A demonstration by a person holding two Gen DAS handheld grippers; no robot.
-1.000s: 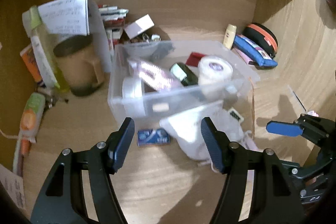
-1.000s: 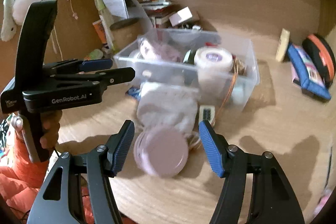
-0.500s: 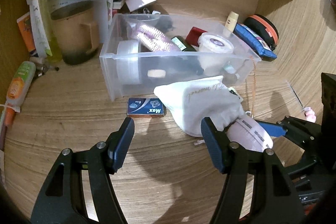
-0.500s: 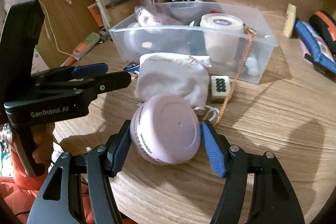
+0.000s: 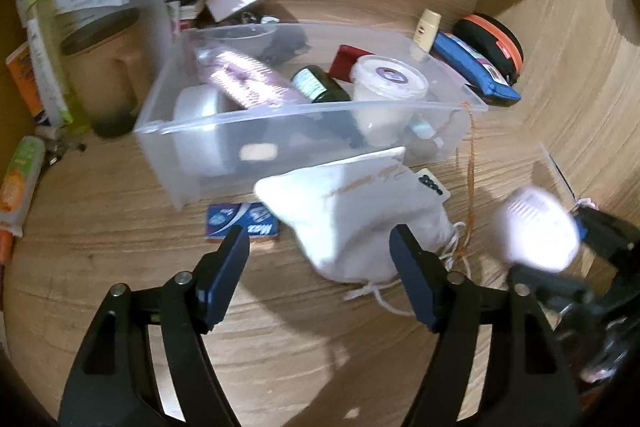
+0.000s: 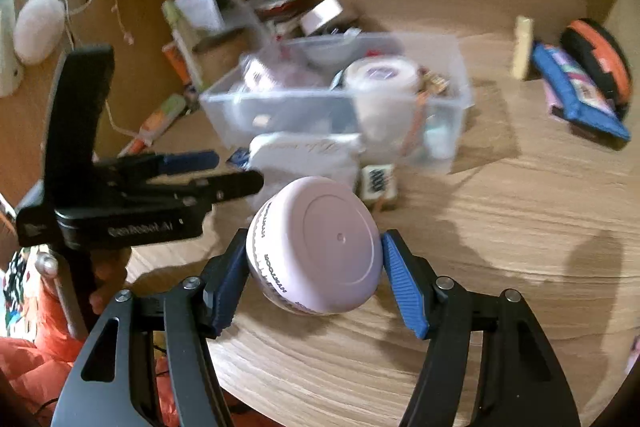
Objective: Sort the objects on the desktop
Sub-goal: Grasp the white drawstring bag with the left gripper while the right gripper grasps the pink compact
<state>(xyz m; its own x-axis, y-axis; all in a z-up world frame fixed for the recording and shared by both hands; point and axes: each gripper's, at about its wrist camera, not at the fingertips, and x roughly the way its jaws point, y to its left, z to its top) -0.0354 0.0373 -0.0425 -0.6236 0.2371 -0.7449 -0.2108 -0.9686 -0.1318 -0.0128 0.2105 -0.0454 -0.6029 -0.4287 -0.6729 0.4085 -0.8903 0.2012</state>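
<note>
My right gripper (image 6: 315, 247) is shut on a pale pink round jar (image 6: 320, 251) and holds it tilted above the wooden desk. The left wrist view shows the jar (image 5: 536, 231) blurred at the right. My left gripper (image 5: 318, 239) hovers over the near end of a white drawstring pouch (image 5: 360, 219). Its jaws are opening and its pads do not press on the pouch. Behind the pouch stands a clear plastic bin (image 5: 304, 107) with a white tub (image 5: 388, 79), a dark bottle and a pink comb inside. A small blue box (image 5: 244, 223) lies in front of the bin.
A domino-like tile (image 6: 378, 181) and an orange cord (image 5: 471, 167) lie by the bin's right end. A brown mug (image 5: 108, 67) and papers crowd the back left. A blue pencil case (image 5: 476, 67) and a black-orange case (image 5: 492, 43) lie at the back right.
The right gripper has closed on the pink jar and lifted it off the desk, away from the pouch. The left gripper has come lower toward the pouch and its jaws stand wider.
</note>
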